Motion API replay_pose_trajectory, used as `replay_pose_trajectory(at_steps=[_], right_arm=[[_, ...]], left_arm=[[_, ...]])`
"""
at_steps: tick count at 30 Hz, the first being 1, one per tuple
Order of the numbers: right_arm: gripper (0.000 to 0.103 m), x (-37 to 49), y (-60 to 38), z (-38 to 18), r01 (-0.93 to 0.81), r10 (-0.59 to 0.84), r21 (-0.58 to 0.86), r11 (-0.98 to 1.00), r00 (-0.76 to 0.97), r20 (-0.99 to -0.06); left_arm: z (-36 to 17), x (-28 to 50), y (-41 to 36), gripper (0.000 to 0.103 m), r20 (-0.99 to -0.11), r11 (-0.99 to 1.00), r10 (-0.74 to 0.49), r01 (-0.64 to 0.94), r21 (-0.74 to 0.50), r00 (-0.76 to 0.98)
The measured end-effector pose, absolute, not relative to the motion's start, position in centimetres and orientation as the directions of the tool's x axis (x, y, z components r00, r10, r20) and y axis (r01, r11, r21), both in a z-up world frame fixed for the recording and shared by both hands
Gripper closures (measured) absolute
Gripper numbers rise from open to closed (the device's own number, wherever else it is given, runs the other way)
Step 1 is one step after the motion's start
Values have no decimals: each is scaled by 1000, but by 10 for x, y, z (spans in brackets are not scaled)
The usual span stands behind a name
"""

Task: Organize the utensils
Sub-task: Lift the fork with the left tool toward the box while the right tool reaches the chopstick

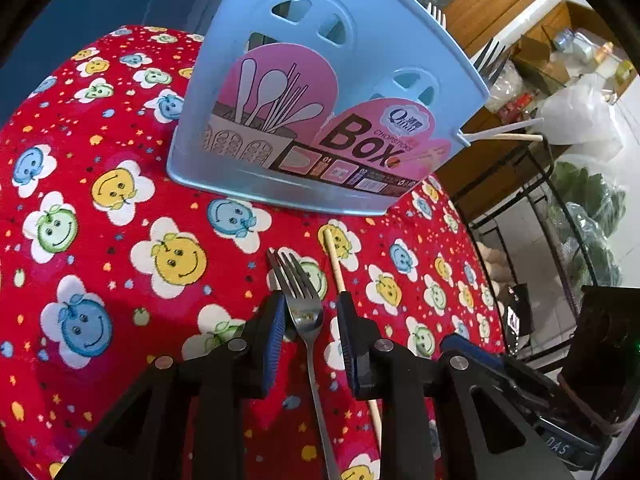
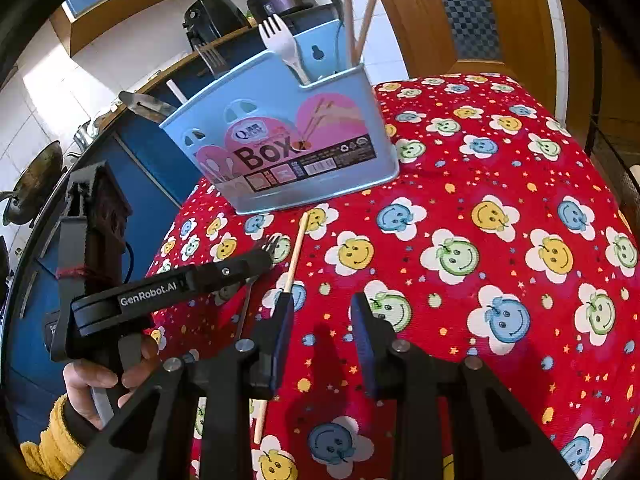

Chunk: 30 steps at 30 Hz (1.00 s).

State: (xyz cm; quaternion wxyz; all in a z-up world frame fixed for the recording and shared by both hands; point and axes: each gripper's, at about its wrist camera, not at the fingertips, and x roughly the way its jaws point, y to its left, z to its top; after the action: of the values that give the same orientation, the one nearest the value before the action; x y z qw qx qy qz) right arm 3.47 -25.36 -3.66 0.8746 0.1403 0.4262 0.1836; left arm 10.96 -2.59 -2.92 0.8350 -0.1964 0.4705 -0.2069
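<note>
A metal fork point(image 1: 306, 304) lies on the red smiley tablecloth point(image 1: 120, 240), tines toward the blue utensil box point(image 1: 320, 100). My left gripper point(image 1: 310, 308) is open and straddles the fork's neck, with a gap at each pad. A wooden chopstick point(image 1: 335, 264) lies just right of the fork. In the right wrist view, my right gripper point(image 2: 322, 312) is open over bare cloth with nothing in it. The chopstick point(image 2: 296, 252) runs under its left finger. The left gripper point(image 2: 264, 254) sits over the fork point(image 2: 274, 244) below the box point(image 2: 280, 148), which holds forks, chopsticks and a white plastic fork point(image 2: 280, 40).
The box stands near the table's far edge. A hand in a yellow sleeve point(image 2: 100, 384) grips the left tool. A blue cabinet point(image 2: 140, 184) lies beyond the table's left edge, and a black wire rack point(image 1: 540, 220) and plastic bags lie beyond its other edge.
</note>
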Motion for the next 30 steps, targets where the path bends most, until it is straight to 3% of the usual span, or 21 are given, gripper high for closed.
replay_pose_trajectory(at_steps=[4,12,30], right_arm=[[71,35,-254,-38,-197,439,403,894,566,-698],[71,36,-252,-38,-201,438,398,895,563,-701],[71,67,-204,-38,-280,418,316,906,478,-773]], left_arm=[[-32,112,-29,96,-702,835,-534,166,-524,470],[-26,107,-31,99,-691,848,-512,173,-501,510],[41,70,25,100,-566,891,-418,198,-410,710]])
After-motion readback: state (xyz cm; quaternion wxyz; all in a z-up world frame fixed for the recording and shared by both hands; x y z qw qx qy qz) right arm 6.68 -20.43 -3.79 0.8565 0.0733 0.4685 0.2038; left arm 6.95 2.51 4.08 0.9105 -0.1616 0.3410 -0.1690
